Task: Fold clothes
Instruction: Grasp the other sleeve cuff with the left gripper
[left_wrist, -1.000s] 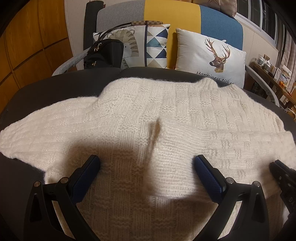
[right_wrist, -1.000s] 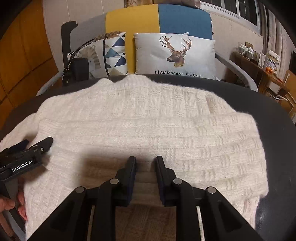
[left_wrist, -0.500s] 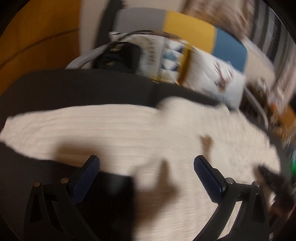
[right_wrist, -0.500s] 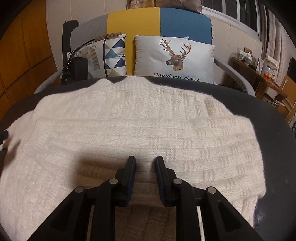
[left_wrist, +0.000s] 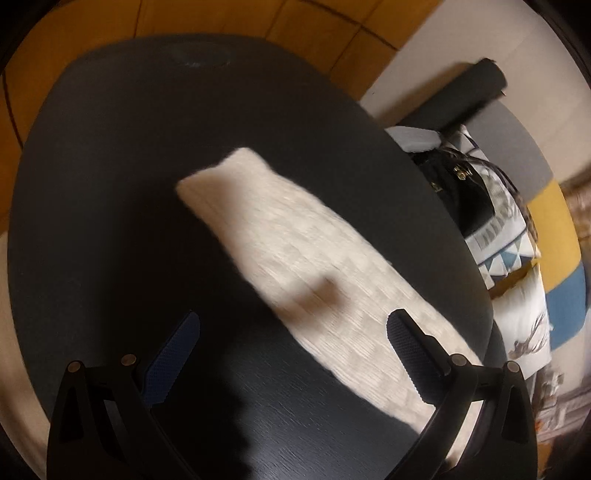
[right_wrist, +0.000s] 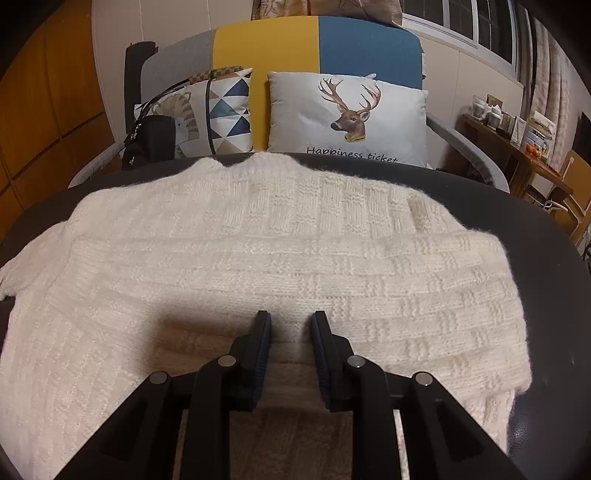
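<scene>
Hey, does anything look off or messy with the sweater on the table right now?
Nothing is damaged or spilled. The white sweater lies flat on the dark table; its one sleeve still sticks out unfolded across the tabletop. The right gripper pinches a thick fold near the hem.

The sweater (right_wrist: 280, 258) is fuzzy cream knit wool with raised ribbing; the table (left_wrist: 122, 177) beneath is matt dark grain; the gripper pads (left_wrist: 173, 354) are dimpled blue rubber.

Sweater (right_wrist: 280, 266) on table (right_wrist: 554, 295), cushions (right_wrist: 347, 114) on sofa behind.
</scene>
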